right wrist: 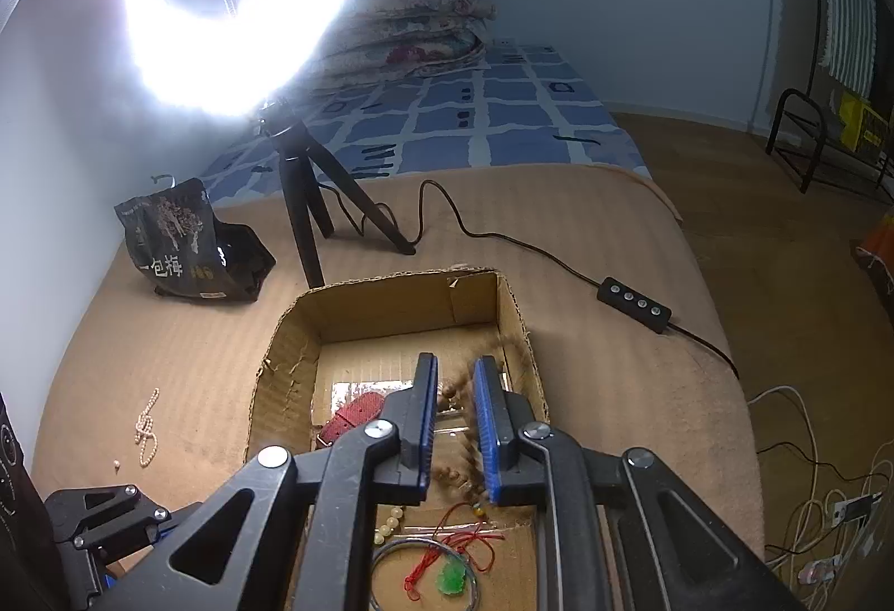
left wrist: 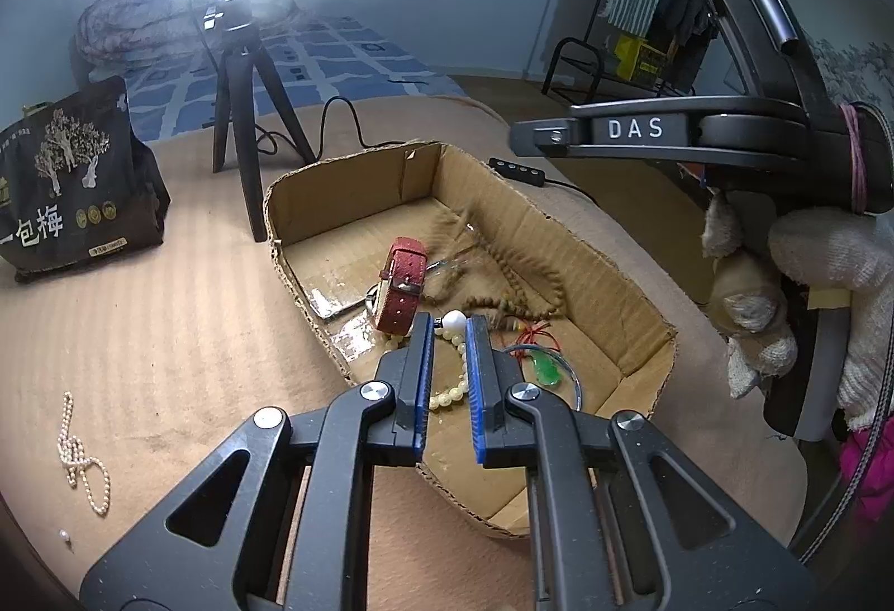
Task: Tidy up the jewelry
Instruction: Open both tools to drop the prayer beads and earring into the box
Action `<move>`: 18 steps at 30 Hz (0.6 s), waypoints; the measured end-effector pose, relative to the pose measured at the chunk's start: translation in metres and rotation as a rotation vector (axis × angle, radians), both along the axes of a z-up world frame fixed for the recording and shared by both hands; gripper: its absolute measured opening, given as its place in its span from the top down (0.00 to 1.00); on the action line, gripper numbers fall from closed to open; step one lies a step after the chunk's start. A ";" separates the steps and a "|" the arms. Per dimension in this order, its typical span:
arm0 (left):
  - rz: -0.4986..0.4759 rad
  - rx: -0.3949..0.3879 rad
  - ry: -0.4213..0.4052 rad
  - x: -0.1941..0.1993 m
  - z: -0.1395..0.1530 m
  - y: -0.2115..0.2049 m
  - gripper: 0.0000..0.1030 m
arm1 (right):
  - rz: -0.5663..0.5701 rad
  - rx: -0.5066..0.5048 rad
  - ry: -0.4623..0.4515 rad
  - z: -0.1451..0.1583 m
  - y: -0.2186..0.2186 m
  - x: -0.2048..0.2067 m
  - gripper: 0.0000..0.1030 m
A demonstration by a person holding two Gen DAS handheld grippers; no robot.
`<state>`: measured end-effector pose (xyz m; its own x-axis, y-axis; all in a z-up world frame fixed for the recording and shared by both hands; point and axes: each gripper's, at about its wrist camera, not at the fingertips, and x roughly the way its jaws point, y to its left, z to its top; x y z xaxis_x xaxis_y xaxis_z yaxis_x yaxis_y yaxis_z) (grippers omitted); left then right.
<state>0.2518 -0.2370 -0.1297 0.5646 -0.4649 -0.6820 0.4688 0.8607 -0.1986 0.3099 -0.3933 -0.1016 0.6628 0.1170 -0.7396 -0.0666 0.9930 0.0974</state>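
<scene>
Hovering over the shallow corrugated cardboard box [left wrist: 586, 242], my left gripper [left wrist: 450, 326] has its ribbed blue pads drawn almost together. A round white bead shows in the slit at their tips, but I cannot tell whether they pinch it.

My right gripper [right wrist: 455, 365] stands slightly parted. A strand of small brown wooden beads [right wrist: 466, 398] shows as a blur in the gap, close to one pad and not squeezed by both. From the left wrist view that strand trails down in a smear to a loose coil on the box floor. My hand [left wrist: 827, 264] on the right handle wears a coarse white knit glove.

Also in the box:
- a watch [left wrist: 402, 287] with a grainy red leather strap, arched on its edge
- a bracelet of glossy cream beads [left wrist: 447, 396]
- a green pendant [left wrist: 547, 370] on thin red cord
- a fine wire bangle [left wrist: 575, 382]

Outside the box, on the ribbed tan blanket [left wrist: 167, 359], lies a knotted pearl necklace [left wrist: 84, 460], with one loose pearl [left wrist: 64, 535] near it.
</scene>
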 end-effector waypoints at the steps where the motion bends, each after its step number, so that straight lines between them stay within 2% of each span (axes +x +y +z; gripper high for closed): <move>1: 0.000 0.006 -0.002 0.000 0.000 -0.001 0.90 | -0.002 -0.006 -0.005 0.001 0.000 -0.001 0.68; 2: -0.002 0.009 -0.003 -0.001 0.000 -0.001 0.82 | -0.007 -0.012 -0.011 0.002 0.000 -0.002 0.57; 3: -0.002 0.010 -0.001 -0.001 0.000 -0.001 0.60 | -0.014 -0.019 -0.021 0.004 0.000 -0.003 0.50; 4: -0.003 0.005 -0.002 -0.003 0.001 -0.001 0.51 | -0.023 -0.029 -0.033 0.006 0.000 -0.005 0.30; 5: -0.007 -0.002 -0.007 -0.005 0.002 -0.001 0.42 | -0.030 -0.036 -0.043 0.007 -0.001 -0.006 0.16; 7: -0.012 0.002 -0.018 -0.007 0.003 -0.001 0.40 | -0.043 -0.043 -0.073 0.011 -0.001 -0.010 0.07; 10: -0.013 0.019 -0.020 -0.010 0.004 -0.003 0.32 | -0.047 -0.049 -0.093 0.015 -0.001 -0.014 0.00; 18: -0.011 0.029 -0.030 -0.018 0.010 0.000 0.32 | -0.047 -0.062 -0.100 0.022 0.003 -0.021 0.00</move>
<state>0.2339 -0.2373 -0.1198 0.5802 -0.4513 -0.6780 0.4836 0.8607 -0.1591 0.2885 -0.3900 -0.0798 0.7377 0.0401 -0.6740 -0.0259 0.9992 0.0311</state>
